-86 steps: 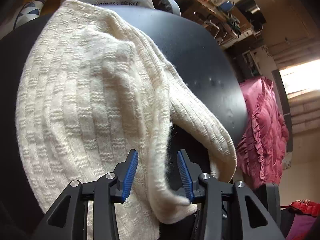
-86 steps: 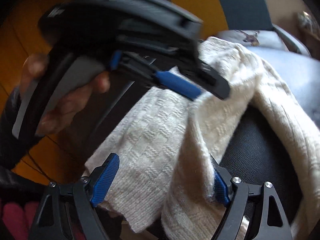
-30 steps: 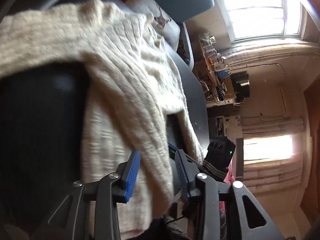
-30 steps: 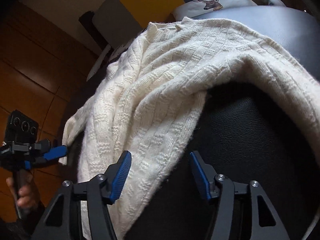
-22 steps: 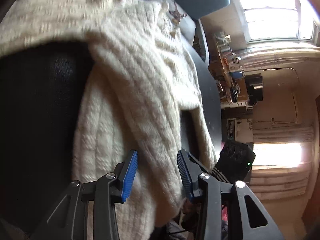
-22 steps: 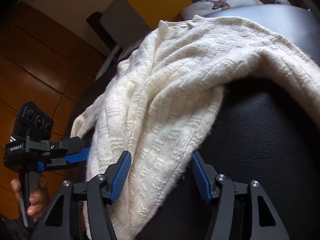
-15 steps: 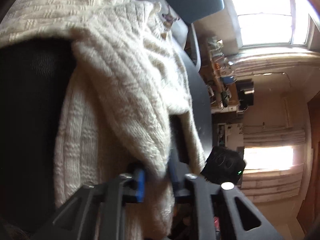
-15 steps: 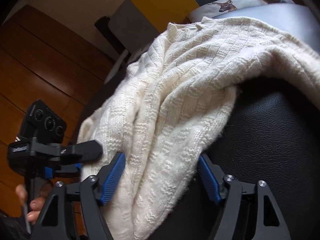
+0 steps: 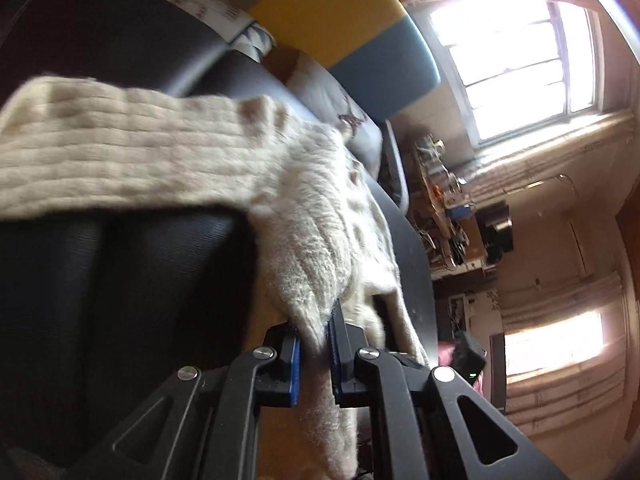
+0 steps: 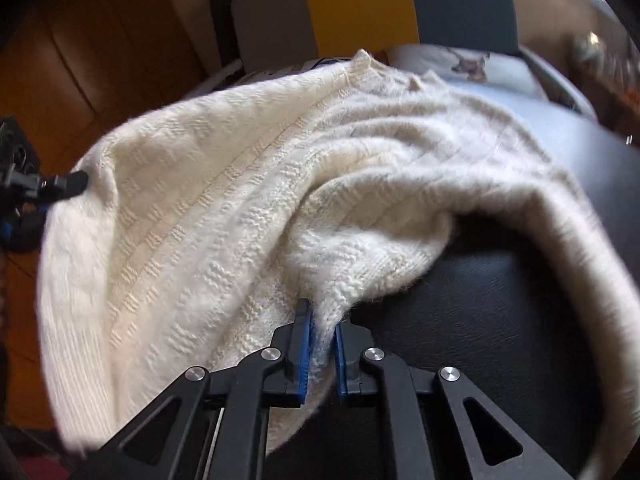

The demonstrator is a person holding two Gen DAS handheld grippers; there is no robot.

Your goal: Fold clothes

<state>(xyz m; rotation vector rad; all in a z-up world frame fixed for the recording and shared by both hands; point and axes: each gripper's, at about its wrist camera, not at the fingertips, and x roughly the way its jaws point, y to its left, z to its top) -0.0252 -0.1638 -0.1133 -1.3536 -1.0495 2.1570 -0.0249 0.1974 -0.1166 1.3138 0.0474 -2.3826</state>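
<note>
A cream knitted sweater (image 10: pixel 224 184) lies spread over a black leather seat (image 10: pixel 500 320). In the right wrist view my right gripper (image 10: pixel 320 344) is shut on a fold of its lower edge, blue pads pinching the knit. In the left wrist view my left gripper (image 9: pixel 314 354) is shut on another bunched fold of the sweater (image 9: pixel 312 248), which drapes away across the black seat (image 9: pixel 120 280). The left gripper (image 10: pixel 60 184) also shows at the far left of the right wrist view, at the sweater's edge.
Behind the seat stands a chair back in yellow, grey and teal panels (image 10: pixel 360 4) with a deer-print cushion (image 10: pixel 464 64). A bright window (image 9: pixel 520 40) and a cluttered shelf (image 9: pixel 444 200) lie to the right. Wood panelling (image 10: pixel 80 60) is at the left.
Both grippers went from open around the sweater's folds to shut on them. The sweater is now bunched and pulled toward each gripper.
</note>
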